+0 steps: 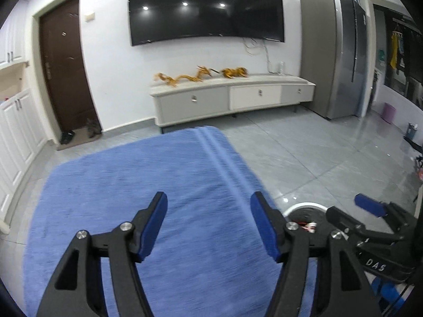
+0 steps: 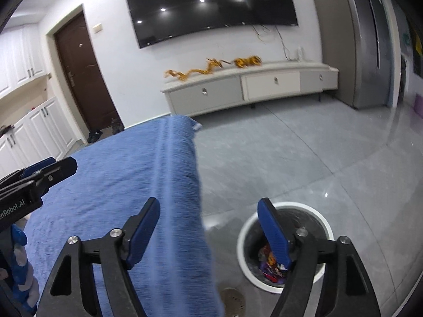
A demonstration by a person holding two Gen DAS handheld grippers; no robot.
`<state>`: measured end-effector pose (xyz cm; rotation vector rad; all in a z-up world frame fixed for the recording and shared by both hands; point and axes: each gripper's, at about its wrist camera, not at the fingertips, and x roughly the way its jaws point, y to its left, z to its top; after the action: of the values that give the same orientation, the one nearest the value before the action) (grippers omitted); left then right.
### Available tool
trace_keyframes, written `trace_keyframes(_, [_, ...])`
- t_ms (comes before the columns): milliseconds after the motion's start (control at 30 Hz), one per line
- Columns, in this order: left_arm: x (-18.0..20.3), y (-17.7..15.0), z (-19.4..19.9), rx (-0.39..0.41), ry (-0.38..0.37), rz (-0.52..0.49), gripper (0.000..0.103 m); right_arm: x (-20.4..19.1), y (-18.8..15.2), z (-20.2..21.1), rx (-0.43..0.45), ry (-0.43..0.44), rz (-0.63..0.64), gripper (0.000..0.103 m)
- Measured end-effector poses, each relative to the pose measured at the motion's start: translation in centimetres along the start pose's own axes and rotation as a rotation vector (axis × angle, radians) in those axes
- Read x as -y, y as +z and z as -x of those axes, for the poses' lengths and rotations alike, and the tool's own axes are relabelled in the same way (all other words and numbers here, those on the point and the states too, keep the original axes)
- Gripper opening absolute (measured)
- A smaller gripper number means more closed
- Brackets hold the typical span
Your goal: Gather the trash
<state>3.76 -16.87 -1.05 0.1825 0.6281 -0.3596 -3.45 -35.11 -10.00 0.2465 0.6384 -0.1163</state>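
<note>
A round white-rimmed trash bin [image 2: 326, 224] stands on the floor beside a table covered in blue cloth [image 2: 119, 185]. Colourful wrappers [image 2: 269, 264] lie in its bottom. My right gripper [image 2: 208, 206] hovers open over the cloth's edge and the bin, nothing between its blue pads. My left gripper [image 1: 208, 200] is open above the blue cloth [image 1: 132, 185], also with nothing in it. In the left wrist view the bin [image 1: 304, 207] peeks out behind the left gripper's right finger, and the right gripper [image 1: 370, 208] shows at the lower right. The left gripper [image 2: 50, 169] shows at the left edge of the right wrist view.
Grey tiled floor [image 2: 304, 163] stretches toward a low white TV cabinet [image 1: 232, 97] with golden dragon figures under a wall TV [image 1: 206, 8]. A brown door [image 1: 63, 66] and white cupboards [image 1: 15, 137] are at left, a grey fridge [image 1: 341, 52] at right. A floor drain [image 2: 232, 298] lies near the bin.
</note>
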Motion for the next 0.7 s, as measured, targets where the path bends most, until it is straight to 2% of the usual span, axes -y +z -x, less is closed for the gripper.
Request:
trace_keyframes(267, [-6.1, -1.8, 4.1, 0.072, 0.107, 0.026, 0.075, -6.1, -0.4, 0.4, 0.016, 0.005, 0.049, 0.085])
trace_keyframes(400, [-8.6, -2.7, 5.4, 0.085, 0.136, 0.053, 0.075, -8.4, -0.5, 0.4, 0.027, -0.005, 0.085, 0.095])
trace_keyframes(567, [-10.8, -3.8, 6.6, 0.088, 0.164, 0.077, 0.076, -11.1, -0.8, 0.6, 0.044, -0.018, 0.116, 0.101])
trace_keyframes(700, [-12.3, -4.5, 7.2, 0.095, 0.174, 0.103, 0.085, -12.6, -1.0, 0.5, 0.052, -0.034, 0.14, 0.103])
